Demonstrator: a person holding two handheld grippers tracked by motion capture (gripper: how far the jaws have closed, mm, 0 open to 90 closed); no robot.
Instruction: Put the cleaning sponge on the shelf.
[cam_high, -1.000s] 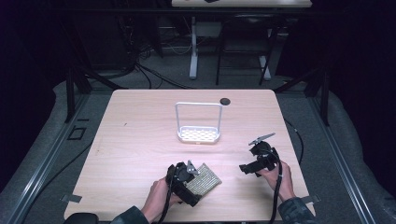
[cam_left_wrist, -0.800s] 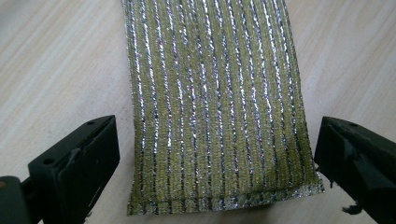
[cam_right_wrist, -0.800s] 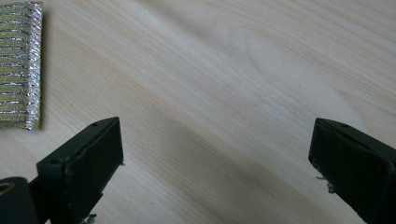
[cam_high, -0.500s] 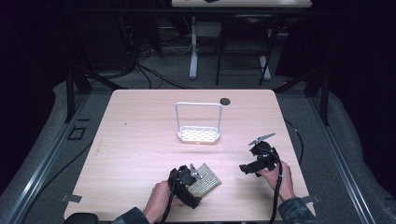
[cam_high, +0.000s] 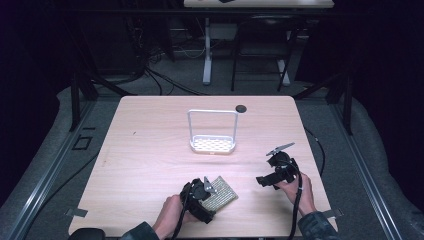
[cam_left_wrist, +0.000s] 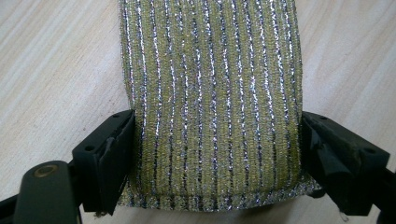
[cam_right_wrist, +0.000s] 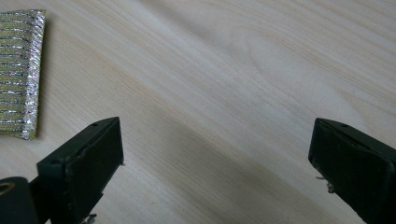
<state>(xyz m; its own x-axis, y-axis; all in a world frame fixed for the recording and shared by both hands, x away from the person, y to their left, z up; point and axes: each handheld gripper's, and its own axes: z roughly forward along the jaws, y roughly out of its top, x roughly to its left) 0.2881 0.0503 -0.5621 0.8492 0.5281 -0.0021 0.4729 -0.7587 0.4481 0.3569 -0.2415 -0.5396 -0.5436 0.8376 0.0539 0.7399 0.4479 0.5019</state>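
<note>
A yellow-green scouring pad (cam_left_wrist: 210, 93) with silver threads lies flat on the wooden table (cam_high: 150, 150), near its front edge. My left gripper (cam_left_wrist: 218, 123) has a jaw against each long side of the pad, which is pinched slightly narrower there. In the high view the left gripper (cam_high: 204, 189) sits over the near-left end of the pad (cam_high: 224, 193). My right gripper (cam_high: 263, 179) hovers to the right of the pad, apart from it. In its own view the right gripper (cam_right_wrist: 215, 140) stands wide open over bare wood, with the pad's end (cam_right_wrist: 21, 70) at the far left.
A white wire rack (cam_high: 212, 144) with a perforated base and a tall hoop handle stands mid-table, beyond the pad. A small black round object (cam_high: 241, 108) lies near the far edge. Bare wood stretches across the left half of the table.
My left gripper has slid a little forward and right along the pad. The right gripper has held its place.
</note>
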